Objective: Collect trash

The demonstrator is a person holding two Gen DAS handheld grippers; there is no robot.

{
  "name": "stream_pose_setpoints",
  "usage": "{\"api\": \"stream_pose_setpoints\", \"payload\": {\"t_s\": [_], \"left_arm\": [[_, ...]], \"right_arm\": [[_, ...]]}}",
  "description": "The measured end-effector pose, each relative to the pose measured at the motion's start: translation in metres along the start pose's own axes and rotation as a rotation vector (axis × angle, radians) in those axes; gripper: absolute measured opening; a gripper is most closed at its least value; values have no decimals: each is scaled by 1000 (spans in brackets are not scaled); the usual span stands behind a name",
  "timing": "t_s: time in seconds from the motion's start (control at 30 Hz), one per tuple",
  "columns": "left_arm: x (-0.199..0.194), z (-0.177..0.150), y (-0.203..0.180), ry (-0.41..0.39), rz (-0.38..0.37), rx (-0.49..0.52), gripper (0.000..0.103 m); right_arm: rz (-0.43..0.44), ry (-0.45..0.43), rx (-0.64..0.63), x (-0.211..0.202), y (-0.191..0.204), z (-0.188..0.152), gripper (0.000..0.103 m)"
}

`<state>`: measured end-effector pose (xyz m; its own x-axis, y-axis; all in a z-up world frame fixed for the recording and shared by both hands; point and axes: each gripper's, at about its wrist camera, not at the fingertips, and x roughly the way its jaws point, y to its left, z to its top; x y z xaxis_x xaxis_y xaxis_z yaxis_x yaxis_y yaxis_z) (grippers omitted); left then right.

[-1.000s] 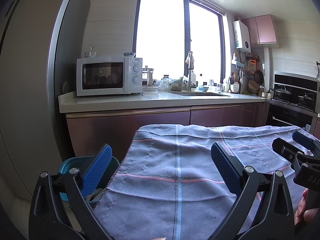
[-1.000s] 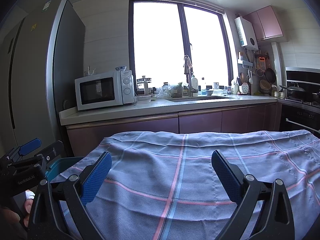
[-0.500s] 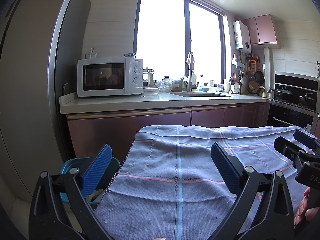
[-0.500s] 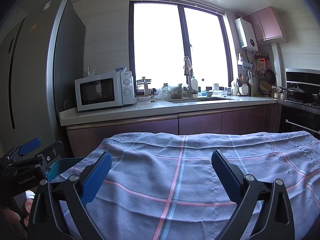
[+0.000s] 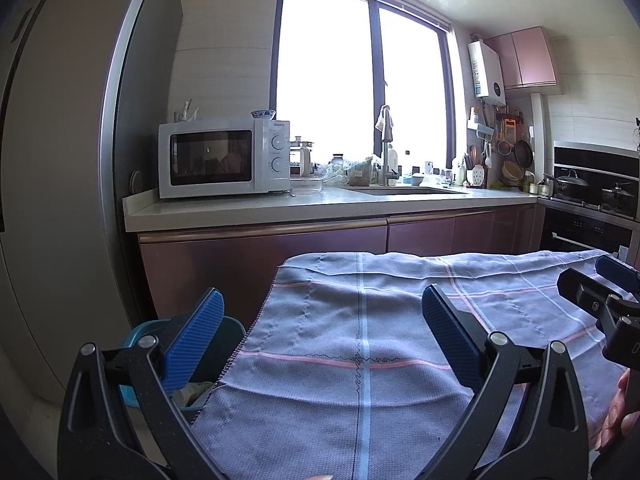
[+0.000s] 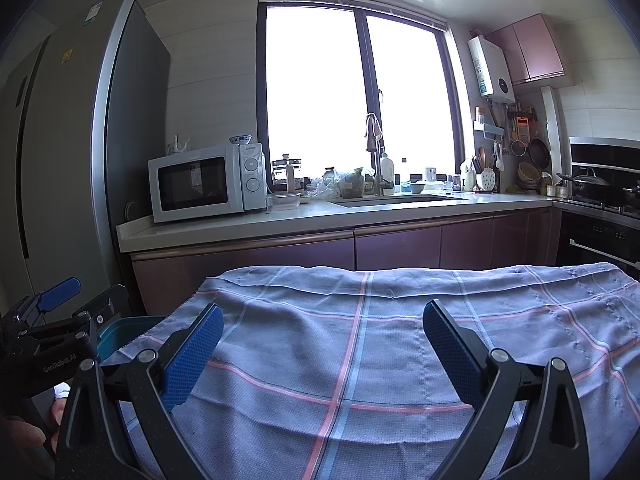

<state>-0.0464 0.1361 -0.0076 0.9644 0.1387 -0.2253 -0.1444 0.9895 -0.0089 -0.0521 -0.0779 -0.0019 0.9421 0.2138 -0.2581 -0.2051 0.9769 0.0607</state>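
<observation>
A table under a grey-blue checked cloth (image 5: 360, 320) (image 6: 380, 340) fills the foreground of both wrist views; no loose trash shows on it. A blue bin (image 5: 224, 344) (image 6: 120, 330) stands on the floor off the cloth's left edge, with crumpled scraps (image 5: 194, 390) inside it. My left gripper (image 5: 322, 340) hovers open over the cloth's left edge, its left finger in front of the bin. My right gripper (image 6: 323, 344) is open above the middle of the cloth. Each gripper shows at the edge of the other's view, held by a hand.
Behind the table runs a kitchen counter (image 5: 320, 204) with a white microwave (image 5: 224, 158), a sink with a tap (image 5: 386, 148) and jars. A tall grey fridge (image 5: 60, 160) stands at the left, a stove with pots (image 5: 592, 192) at the right.
Both views have shifted only slightly; the left one has risen a touch. Both grippers stay open and nothing on the cloth has changed.
</observation>
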Motion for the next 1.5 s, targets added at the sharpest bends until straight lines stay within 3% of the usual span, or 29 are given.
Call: {"api": "stream_pose_setpoints", "payload": {"t_s": [1.1,1.5], "left_arm": [[-4,-4,-8,-18,12,12,97],[12,-1,-32,11,-18,59,97]], "right_arm": [[-10,-7,-3,-6,-3,-3,97],[-23,18,20,4,-25,-4,97]]}}
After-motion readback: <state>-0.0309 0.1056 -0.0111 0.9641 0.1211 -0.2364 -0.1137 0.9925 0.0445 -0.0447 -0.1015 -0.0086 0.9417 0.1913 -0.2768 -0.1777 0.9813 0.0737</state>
